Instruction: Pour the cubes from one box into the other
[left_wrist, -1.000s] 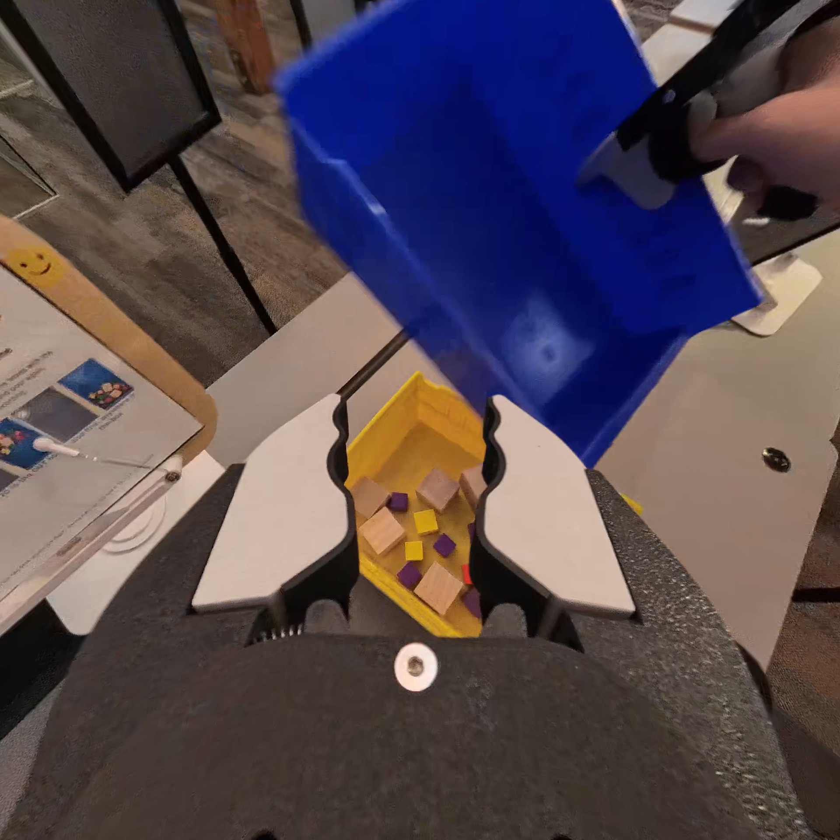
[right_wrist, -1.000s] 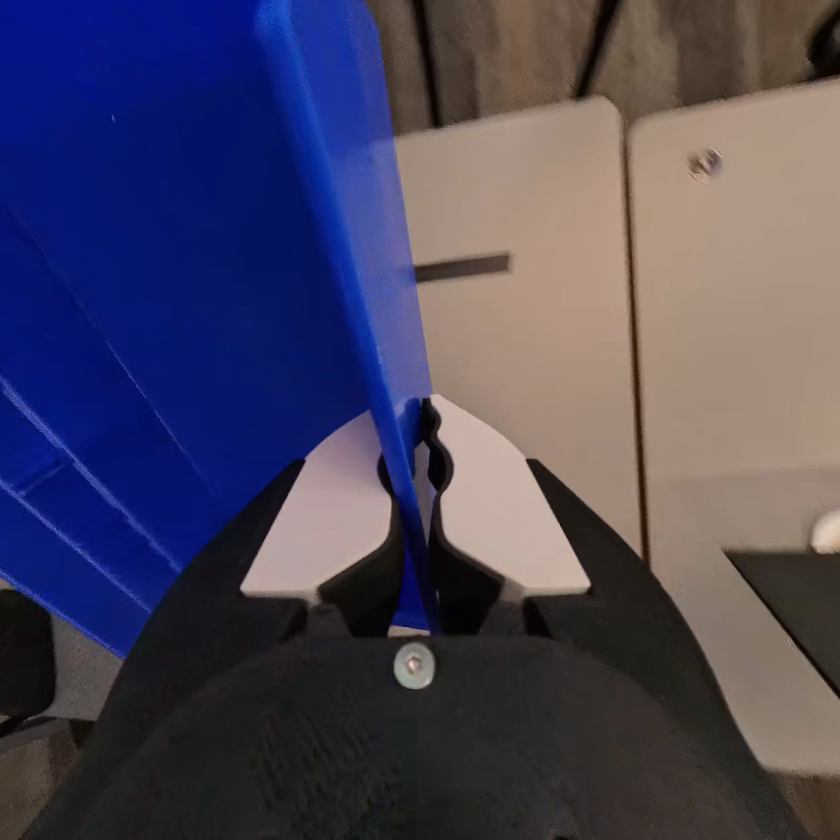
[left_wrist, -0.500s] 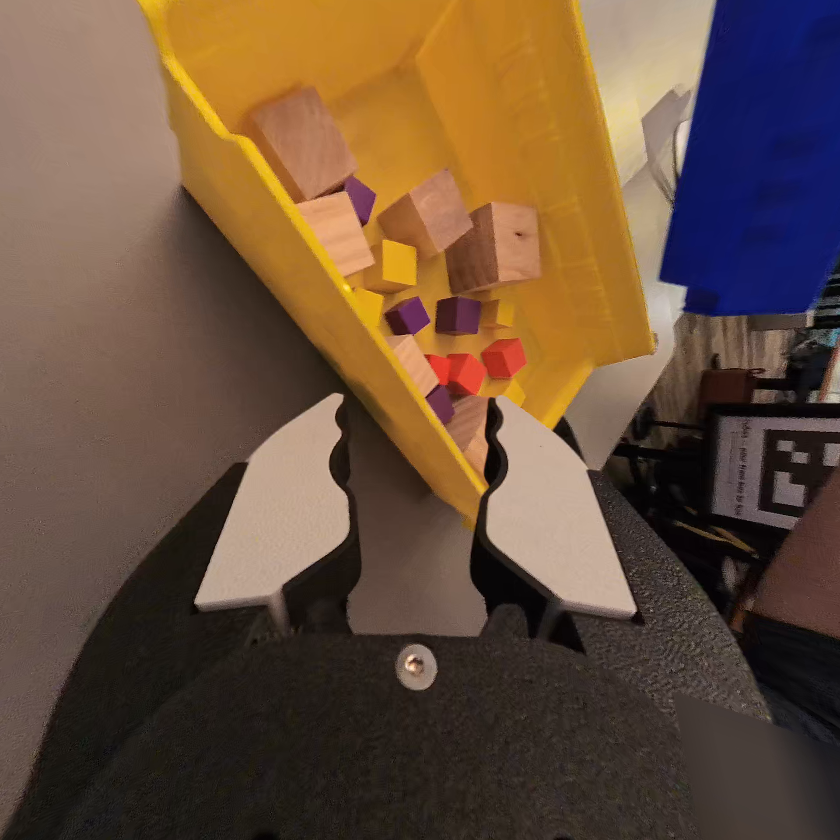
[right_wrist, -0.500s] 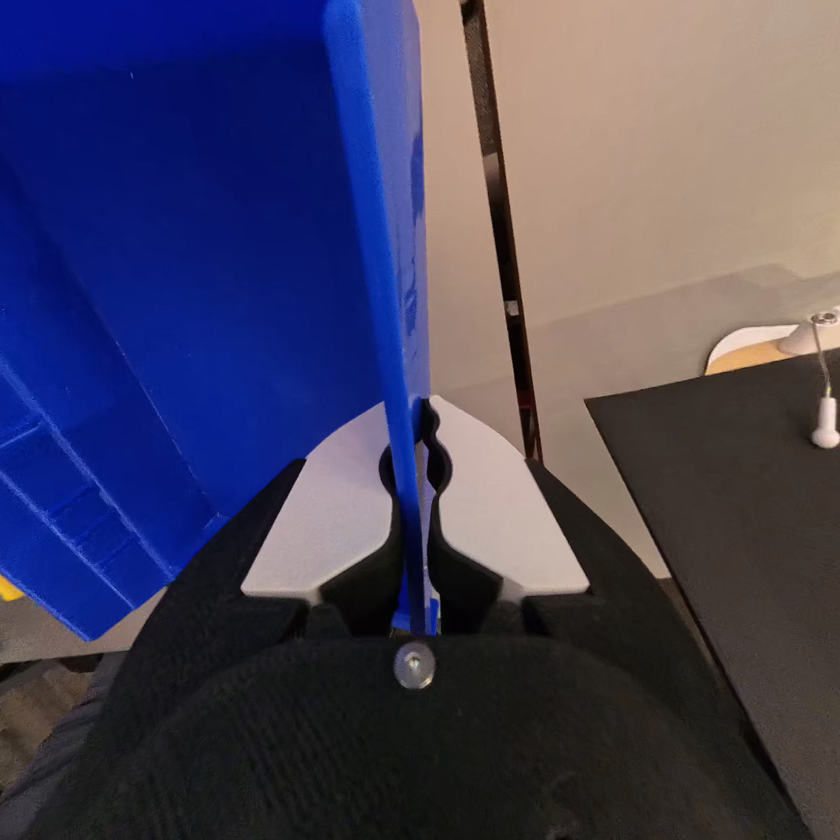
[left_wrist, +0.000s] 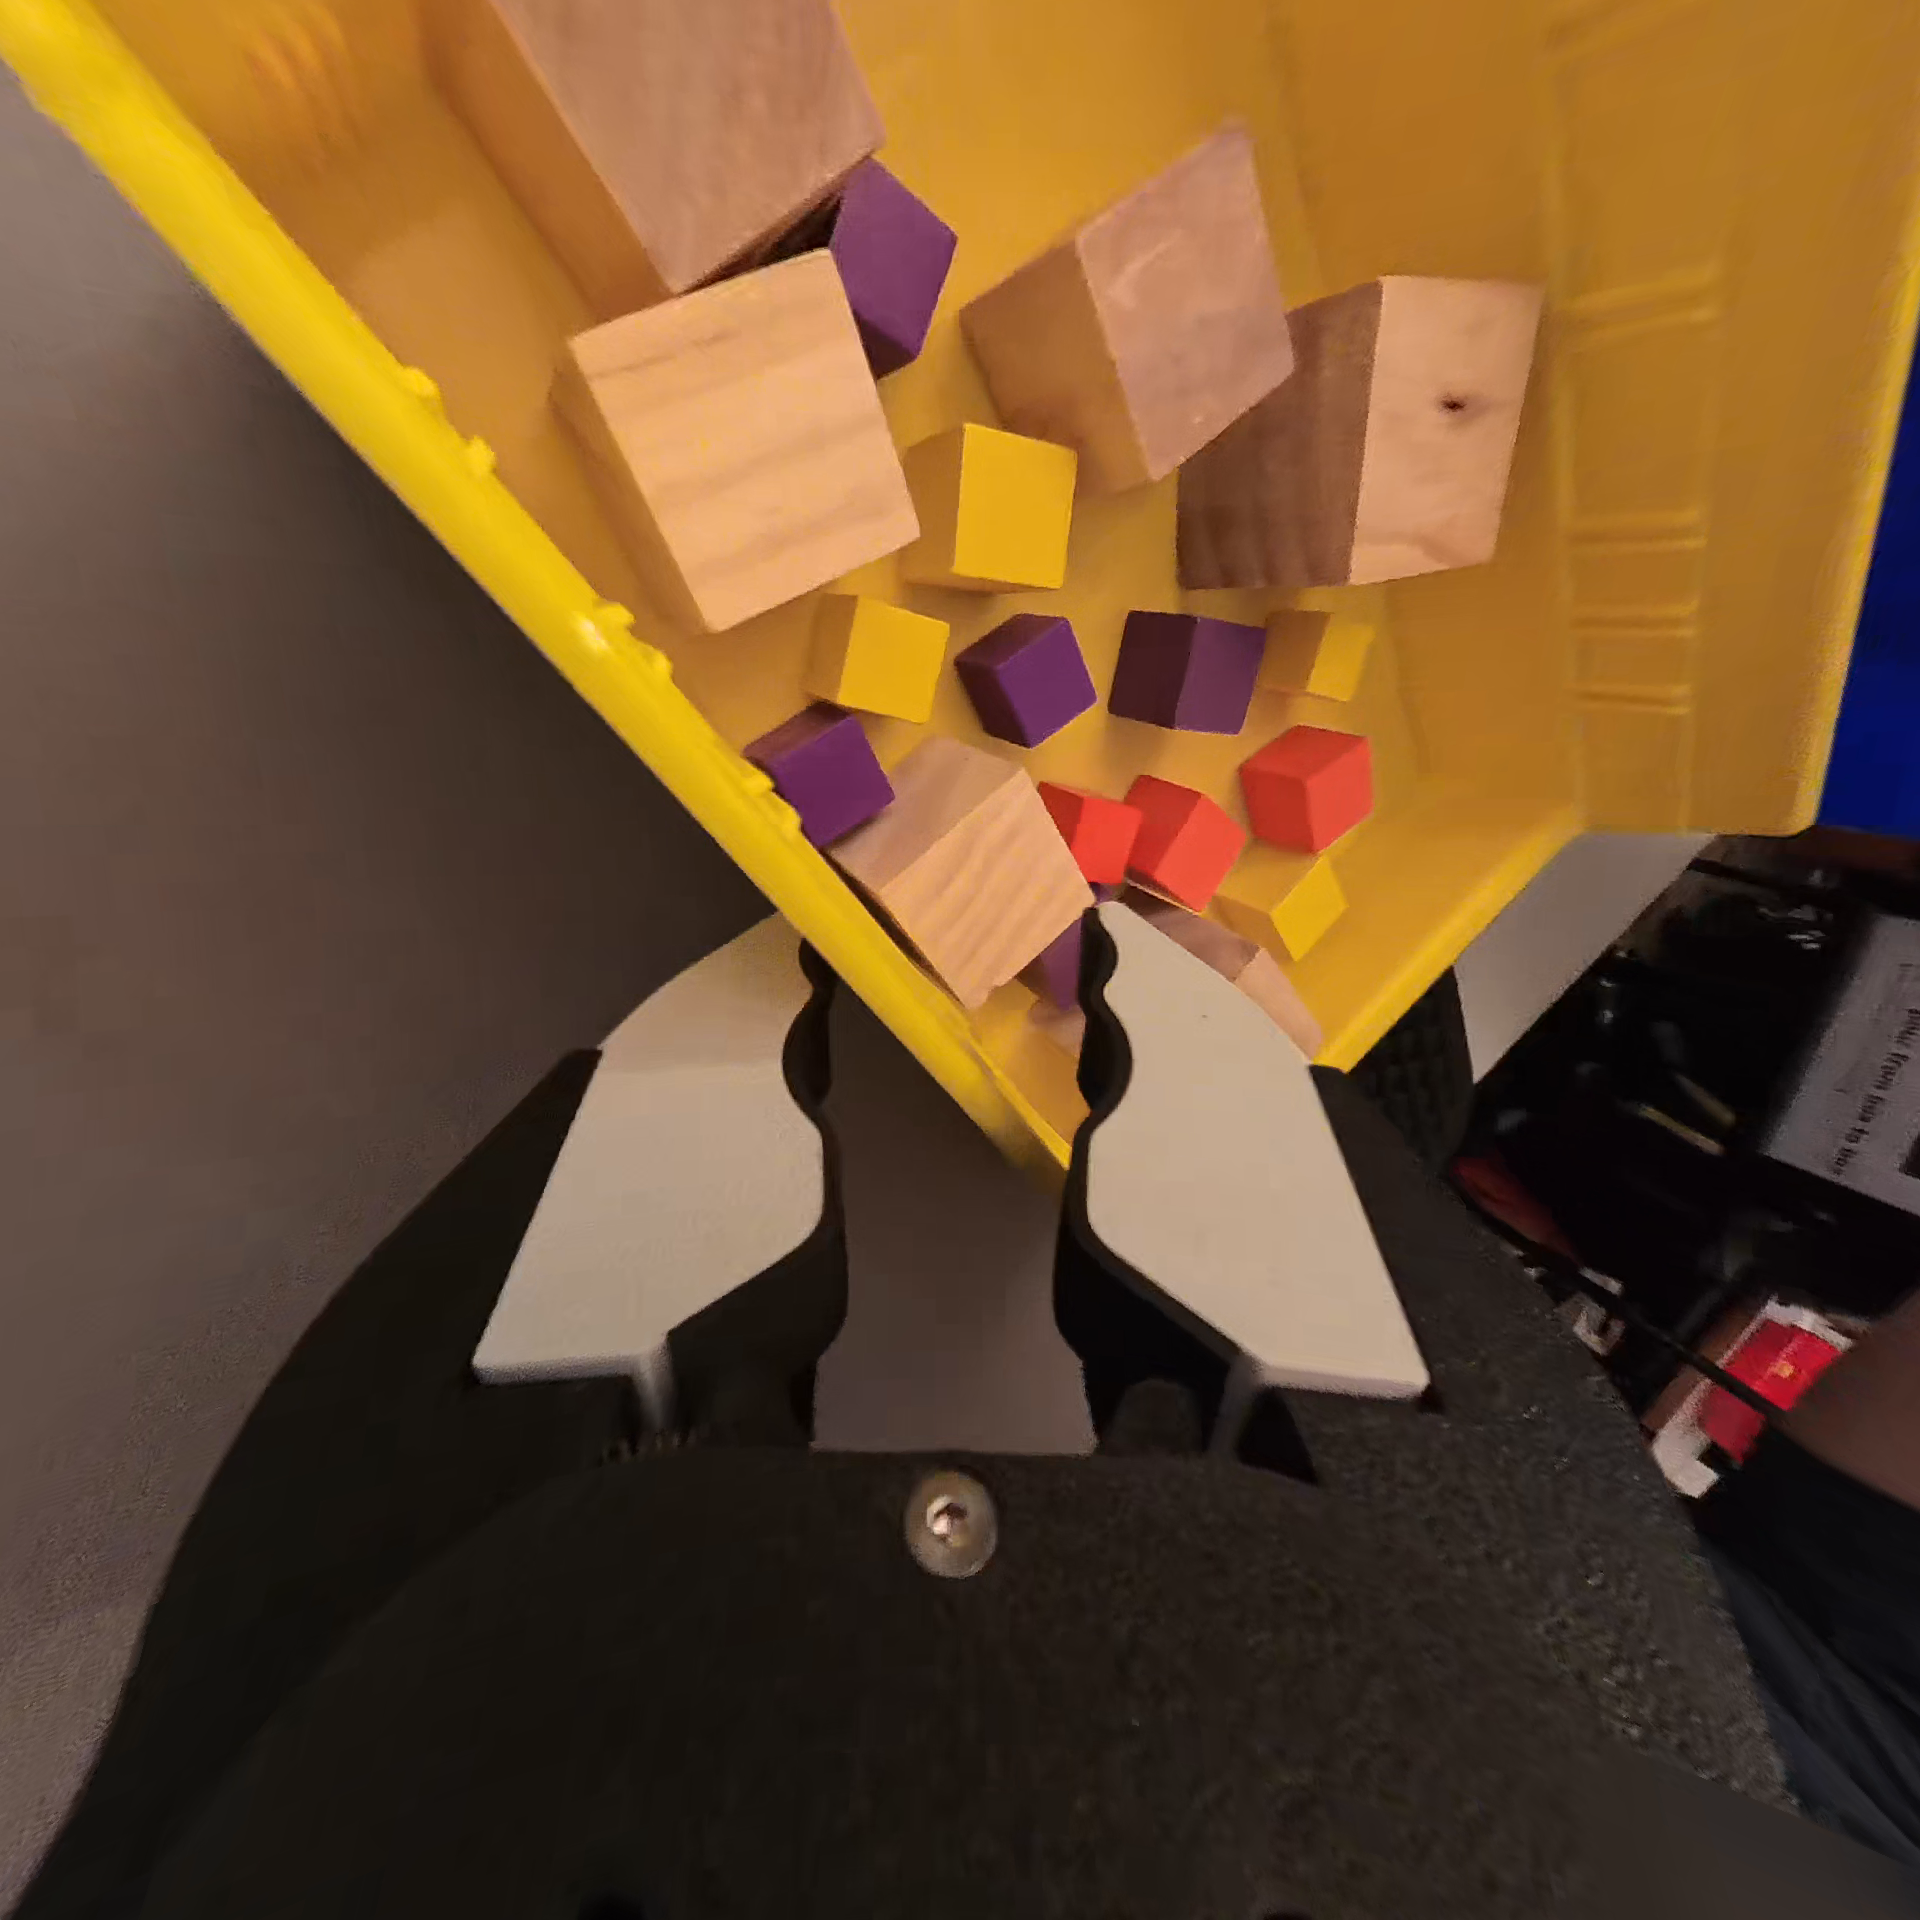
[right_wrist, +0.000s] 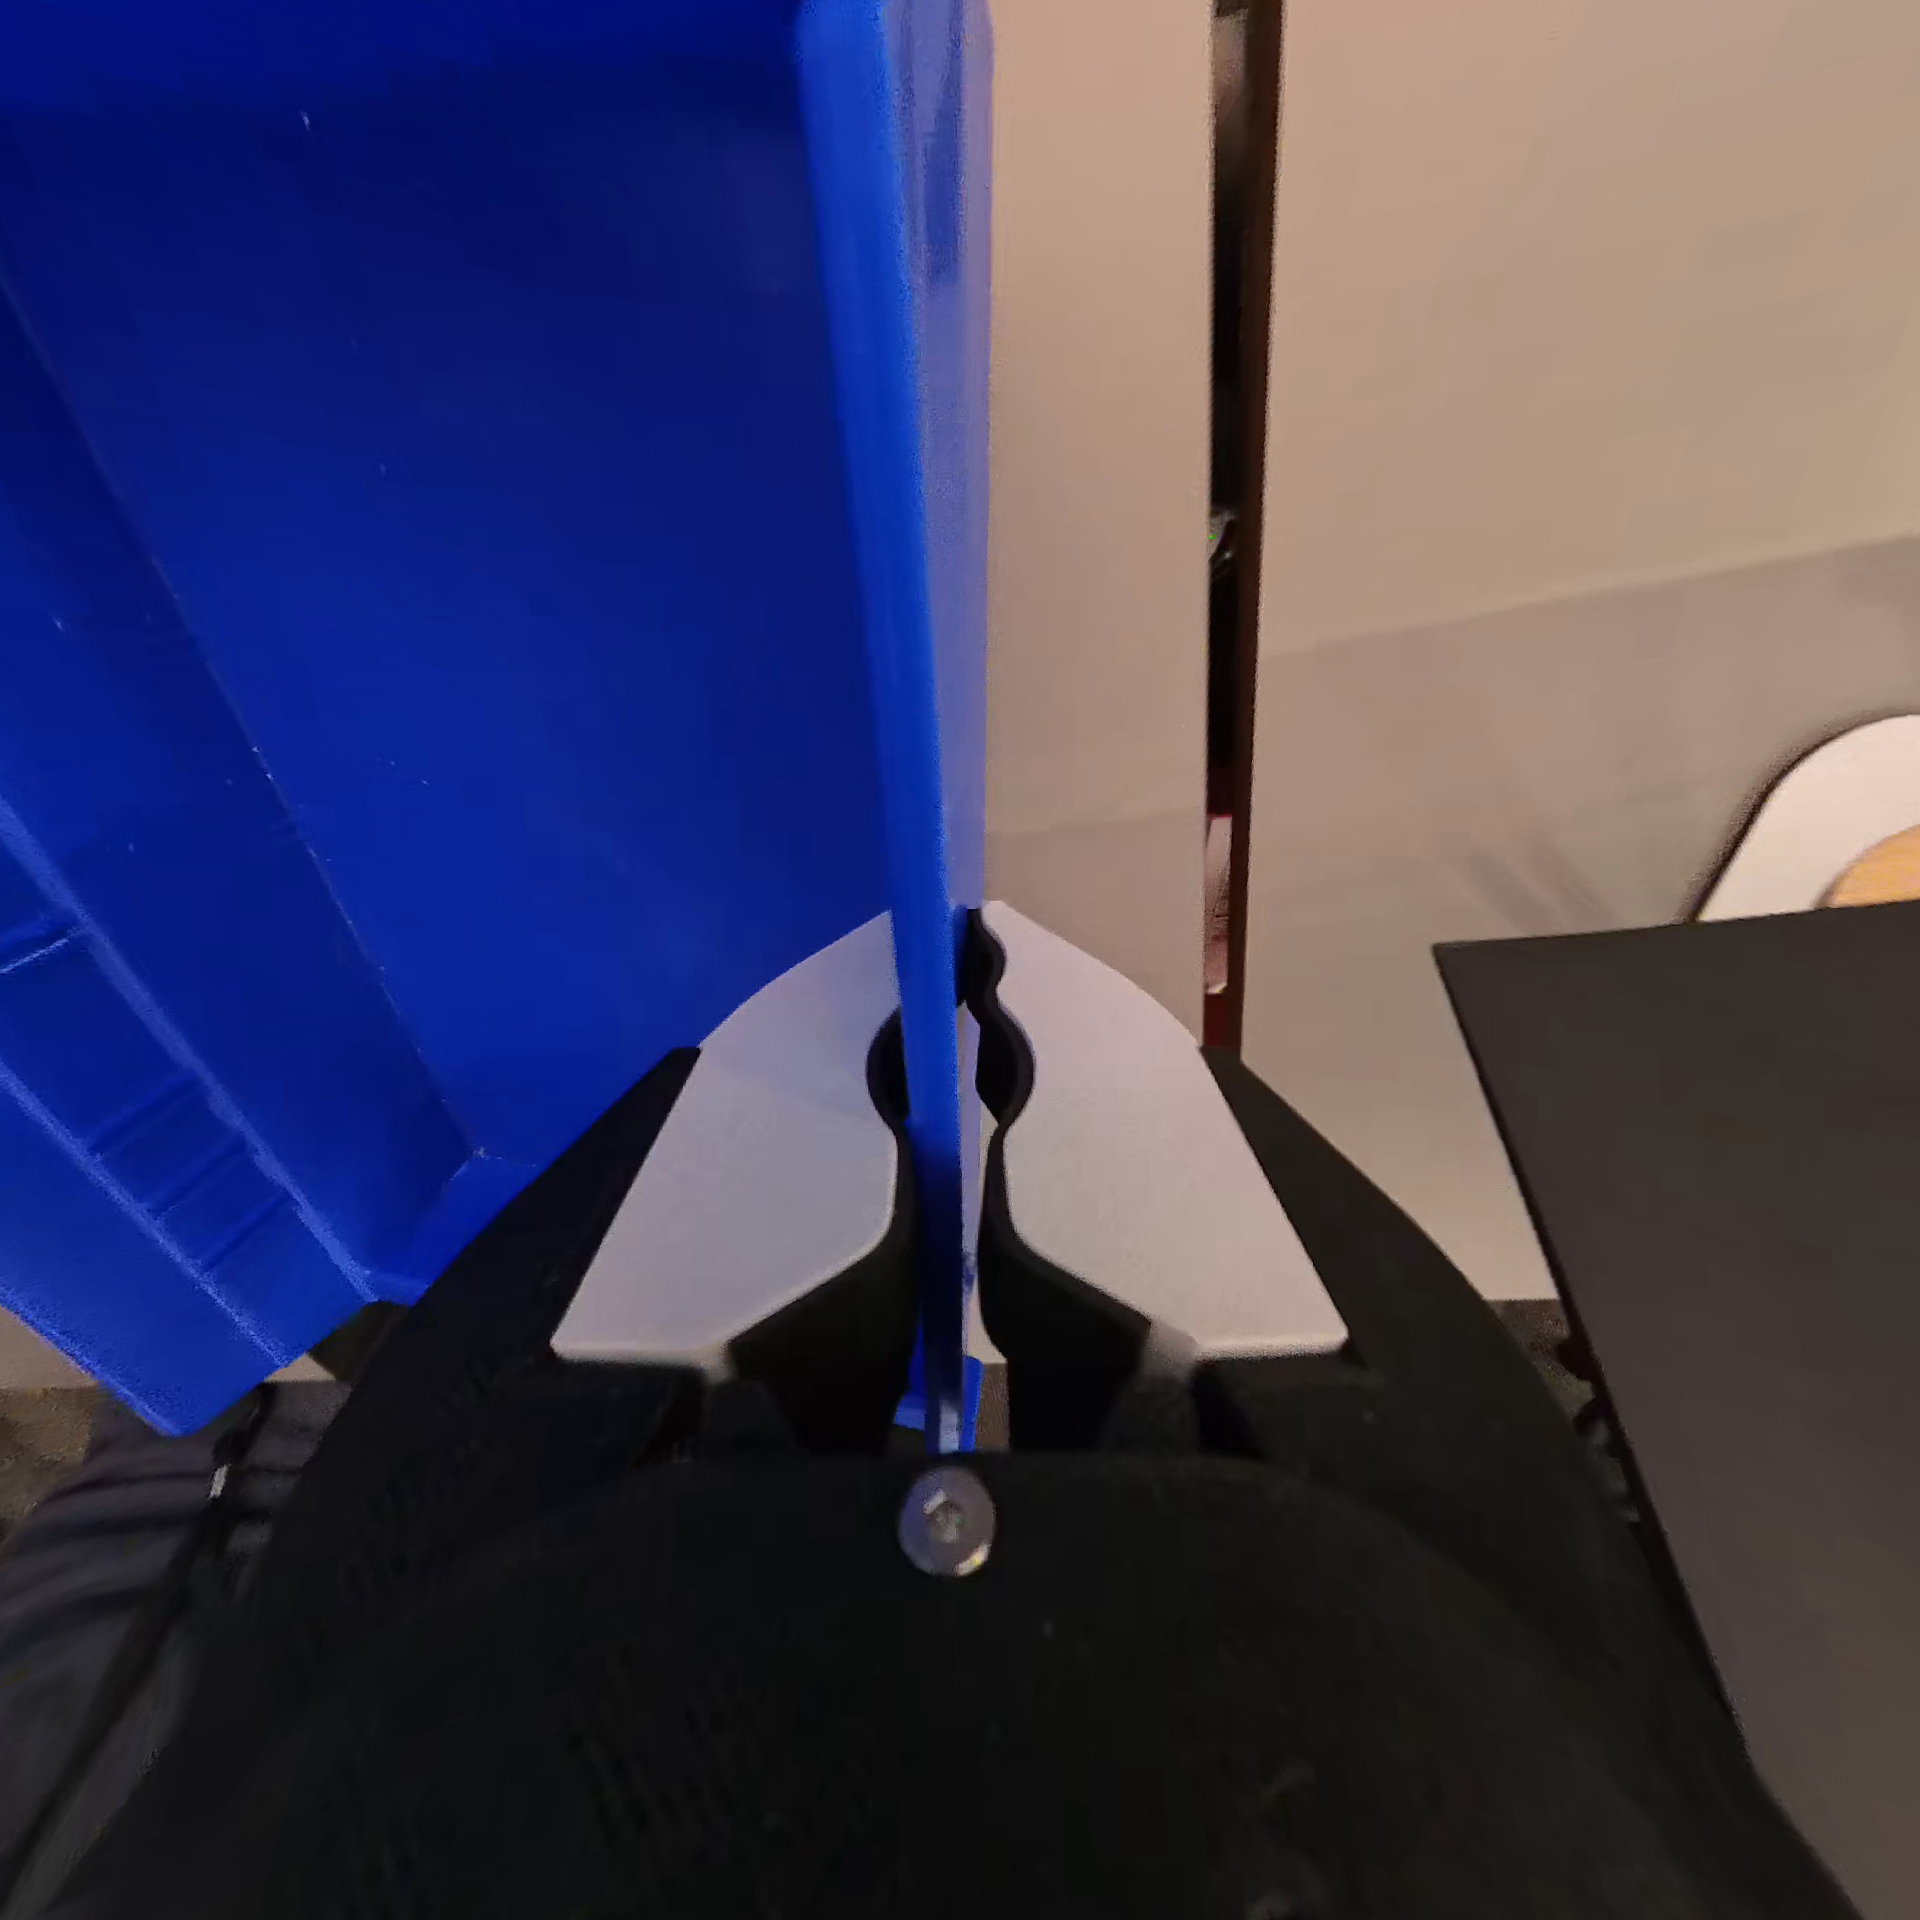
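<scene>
Left gripper (left_wrist: 951, 940) clamps yellow box (left_wrist: 1662, 416) wall, cubes (left_wrist: 1023, 675) inside; right gripper (right_wrist: 935, 925) pinches blue box (right_wrist: 468, 623); next, likely tip yellow over blue

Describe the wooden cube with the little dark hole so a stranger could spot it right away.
Look inside the tilted yellow box in the left wrist view. Among the big wooden cubes, take the one nearest the box's right wall. Only it has a dark brown side face and a small dark hole on its pale face.

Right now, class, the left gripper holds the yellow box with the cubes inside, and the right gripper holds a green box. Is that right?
One detail is wrong: the right gripper holds a blue box, not a green one, as the right wrist view shows. The rest stands.
</scene>
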